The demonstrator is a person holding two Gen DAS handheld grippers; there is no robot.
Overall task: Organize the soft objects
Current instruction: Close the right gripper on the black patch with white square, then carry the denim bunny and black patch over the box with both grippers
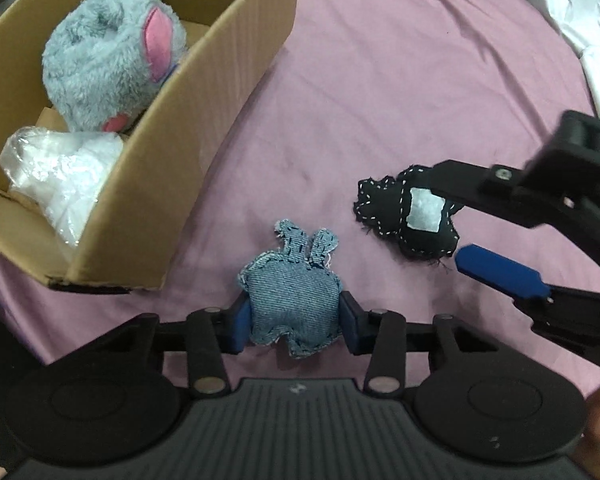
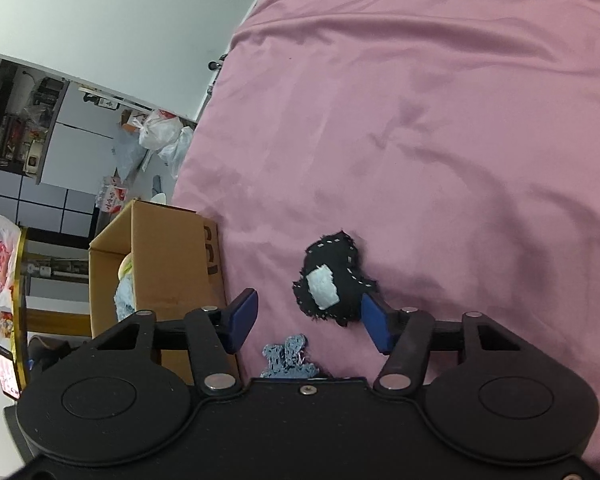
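The left gripper [image 1: 295, 322] pinches the denim rabbit toy [image 1: 293, 307] at its sides, both blue pads pressed into the fabric; the toy lies on the pink cloth [image 1: 400, 92] near the bench's near edge, just beside the corner of the cardboard box [image 1: 204, 128]. The box stands at the left edge of the bench and holds a grey plush toy [image 1: 108, 56] and a white wrapped bundle [image 1: 60, 184]. The right gripper [image 2: 310, 322] stands spread around the black stitched toy [image 2: 332, 276]: one pad touches the toy's side, while the other stands well apart from it, close to the box wall. The black toy lies near the denim one, apart from it. Beyond both toys the cloth stretches bare toward the far edge, with crumpled white plastic [image 1: 580, 20] at the far right corner.
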